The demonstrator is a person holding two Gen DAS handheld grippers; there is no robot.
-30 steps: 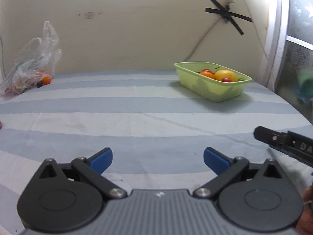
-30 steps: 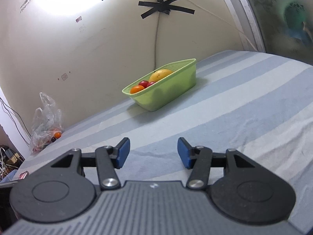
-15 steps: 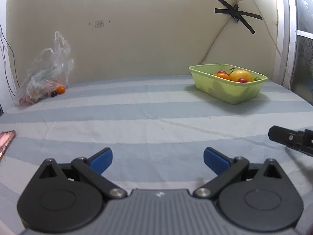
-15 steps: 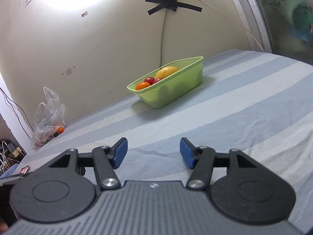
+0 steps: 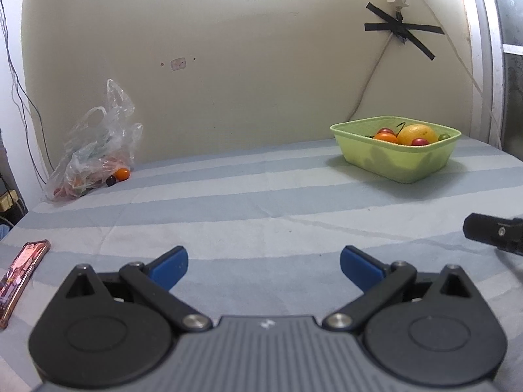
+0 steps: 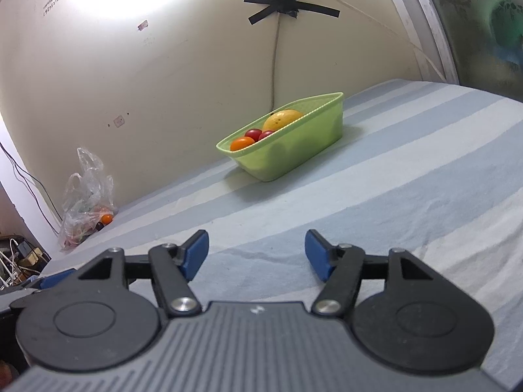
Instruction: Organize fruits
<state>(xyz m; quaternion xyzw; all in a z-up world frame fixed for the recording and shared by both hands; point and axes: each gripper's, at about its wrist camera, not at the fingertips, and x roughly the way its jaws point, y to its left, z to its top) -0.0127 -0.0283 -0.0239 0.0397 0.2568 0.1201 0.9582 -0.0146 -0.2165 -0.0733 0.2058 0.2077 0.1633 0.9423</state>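
Striped sheet (image 5: 261,196) — fruit basket (image 5: 397,160), both claws empty.

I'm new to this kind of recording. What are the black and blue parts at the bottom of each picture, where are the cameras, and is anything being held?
There is no robot here. A person carries a two-finger gripper in each hand, and a wide-angle camera on each one looks forward along its fingers. The black levers with blue pads are those fingers.

One picture is from the left gripper, the other from the right gripper. Both are open with nothing between the pads; the right one's jaws have just been opening wider.

The surface is a striped sheet. On it stand a green basket with fruit inside, including a large yellow fruit, and a clear plastic bag of more fruit by the wall. A phone lies at the left edge.
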